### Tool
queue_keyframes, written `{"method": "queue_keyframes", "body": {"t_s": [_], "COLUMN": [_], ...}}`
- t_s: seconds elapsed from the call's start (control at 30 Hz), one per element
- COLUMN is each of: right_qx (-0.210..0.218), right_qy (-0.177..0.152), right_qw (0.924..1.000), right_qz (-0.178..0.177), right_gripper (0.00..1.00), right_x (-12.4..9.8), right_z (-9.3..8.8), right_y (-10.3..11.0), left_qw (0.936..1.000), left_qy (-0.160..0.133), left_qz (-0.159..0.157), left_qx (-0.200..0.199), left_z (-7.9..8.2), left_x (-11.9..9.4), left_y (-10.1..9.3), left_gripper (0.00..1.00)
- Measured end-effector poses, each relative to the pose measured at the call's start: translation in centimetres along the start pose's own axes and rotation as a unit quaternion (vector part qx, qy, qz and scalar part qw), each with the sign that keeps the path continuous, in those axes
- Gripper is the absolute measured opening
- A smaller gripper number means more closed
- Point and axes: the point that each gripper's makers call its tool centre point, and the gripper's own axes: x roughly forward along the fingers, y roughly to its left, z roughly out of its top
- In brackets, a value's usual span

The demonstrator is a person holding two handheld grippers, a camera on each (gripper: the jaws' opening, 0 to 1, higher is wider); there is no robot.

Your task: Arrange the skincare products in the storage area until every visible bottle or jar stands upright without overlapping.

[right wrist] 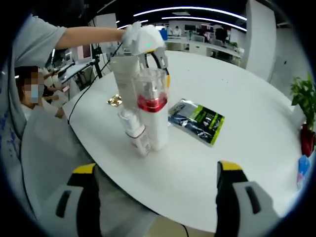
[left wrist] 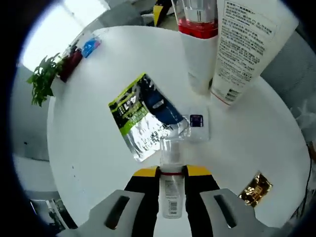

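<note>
My left gripper [left wrist: 171, 174] is shut on a small bottle [left wrist: 172, 197] with a clear cap and a red band, held above the white round table [left wrist: 89, 148]. Ahead stand a tall white bottle [left wrist: 200, 49] with a red band and a white printed tube [left wrist: 242, 49]. In the right gripper view the tall bottle [right wrist: 154, 113] stands upright with the tube [right wrist: 122, 74] behind it. A similar small bottle [right wrist: 137, 133] leans against its near side. My right gripper [right wrist: 157, 170] hangs open over the table's near edge, holding nothing. The left gripper [right wrist: 148, 45] hovers above the bottles in a gloved hand.
A green and blue sachet [left wrist: 143, 116] [right wrist: 197, 118] lies flat mid-table beside a small clear packet [left wrist: 197, 123]. A gold wrapper [left wrist: 256, 187] [right wrist: 115, 100] lies near the edge. A potted plant [left wrist: 47, 79] [right wrist: 303, 106] and a blue item [left wrist: 90, 46] sit at the rim. A person [right wrist: 29, 89] stands at the left.
</note>
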Motion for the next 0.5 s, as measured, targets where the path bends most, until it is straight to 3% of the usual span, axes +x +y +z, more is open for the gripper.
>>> {"method": "queue_keyframes", "body": {"t_s": [0.13, 0.2, 0.27, 0.5], "right_qx": [-0.005, -0.006, -0.007, -0.012], "right_qy": [-0.003, -0.008, -0.009, -0.019], "right_qw": [1.0000, 1.0000, 0.9999, 0.9998], "right_qz": [0.000, -0.001, -0.001, 0.001], "right_gripper": [0.99, 0.99, 0.99, 0.98], "right_x": [-0.2, -0.3, -0.5, -1.0], "right_z": [0.3, 0.5, 0.5, 1.1], "right_y": [0.4, 0.5, 0.8, 1.5], "left_qw": [0.9997, 0.9991, 0.9963, 0.9913], "left_qy": [0.000, -0.009, -0.041, -0.055], "left_qz": [0.018, 0.023, 0.024, 0.053], "left_qx": [-0.019, -0.034, -0.072, -0.107], "left_z": [-0.2, 0.0, 0.8, 0.9], "left_x": [-0.8, -1.2, -1.6, -3.3], "left_y": [-0.2, -0.6, -1.0, -1.2], "left_gripper": [0.14, 0.14, 0.15, 0.15]}}
